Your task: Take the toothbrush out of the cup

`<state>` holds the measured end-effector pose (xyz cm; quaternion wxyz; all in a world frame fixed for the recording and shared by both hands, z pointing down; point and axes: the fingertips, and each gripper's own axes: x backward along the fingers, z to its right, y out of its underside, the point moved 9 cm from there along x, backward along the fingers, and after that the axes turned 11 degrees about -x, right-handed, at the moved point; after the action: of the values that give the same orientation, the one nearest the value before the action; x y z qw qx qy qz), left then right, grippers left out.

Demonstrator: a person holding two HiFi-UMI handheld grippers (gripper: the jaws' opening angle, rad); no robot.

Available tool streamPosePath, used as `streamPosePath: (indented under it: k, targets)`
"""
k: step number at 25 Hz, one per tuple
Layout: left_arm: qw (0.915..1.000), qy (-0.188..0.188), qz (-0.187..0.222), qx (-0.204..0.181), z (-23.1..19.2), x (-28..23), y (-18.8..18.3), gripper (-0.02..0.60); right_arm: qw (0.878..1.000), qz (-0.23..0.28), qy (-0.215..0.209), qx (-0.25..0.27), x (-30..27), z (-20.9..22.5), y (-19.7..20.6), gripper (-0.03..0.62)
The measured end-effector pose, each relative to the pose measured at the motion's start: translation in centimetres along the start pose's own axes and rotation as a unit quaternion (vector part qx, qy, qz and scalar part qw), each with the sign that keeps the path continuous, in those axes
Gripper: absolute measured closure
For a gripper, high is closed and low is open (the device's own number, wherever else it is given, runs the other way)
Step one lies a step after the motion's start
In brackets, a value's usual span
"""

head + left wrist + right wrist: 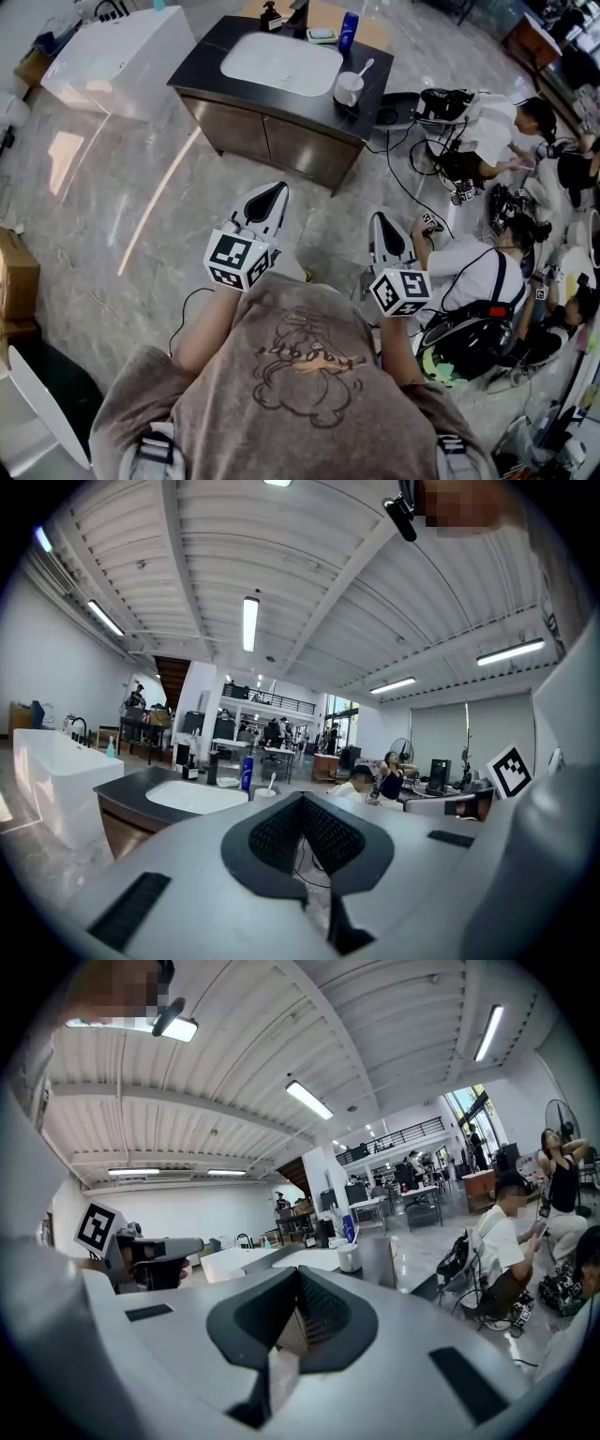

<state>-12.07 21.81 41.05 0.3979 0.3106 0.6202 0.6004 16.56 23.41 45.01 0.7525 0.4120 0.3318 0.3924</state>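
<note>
A white cup [348,90] stands on the right end of the dark vanity top [211,45], beside the white sink. A white toothbrush [364,67] leans out of it to the right. Both grippers are held level over the floor, well short of the vanity. My left gripper [273,193] points at the cabinet front with its jaws shut and empty. My right gripper [378,219] is shut too, with nothing in it. The left gripper view shows the cup [264,794] and toothbrush [272,780] far beyond the gripper [302,797]. In the right gripper view the cup [349,1258] is far ahead of the gripper [298,1271].
A blue bottle [349,30], a soap dish [322,36] and a dark dispenser [271,16] stand behind the sink. A white bathtub [122,56] is at the upper left. Several people [478,272] sit on the floor at the right among cables and gear. A cardboard box [14,272] sits at the left.
</note>
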Motion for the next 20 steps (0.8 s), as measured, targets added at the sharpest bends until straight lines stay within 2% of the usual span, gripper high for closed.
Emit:
streamPosePath:
  k: [8, 20]
  targets:
    - [1.0, -0.001, 0.001, 0.001, -1.5, -4.1, 0.0, 0.561, 1.0, -0.009, -0.006, 0.0, -3.8, 2.0, -1.1, 0.591]
    - [0.9999, 0.009, 0.007, 0.007, -6.6, -13.0, -0.2, 0.561, 1.0, -0.007, -0.001, 0.002, -12.2, 5.4, -4.2, 0.591]
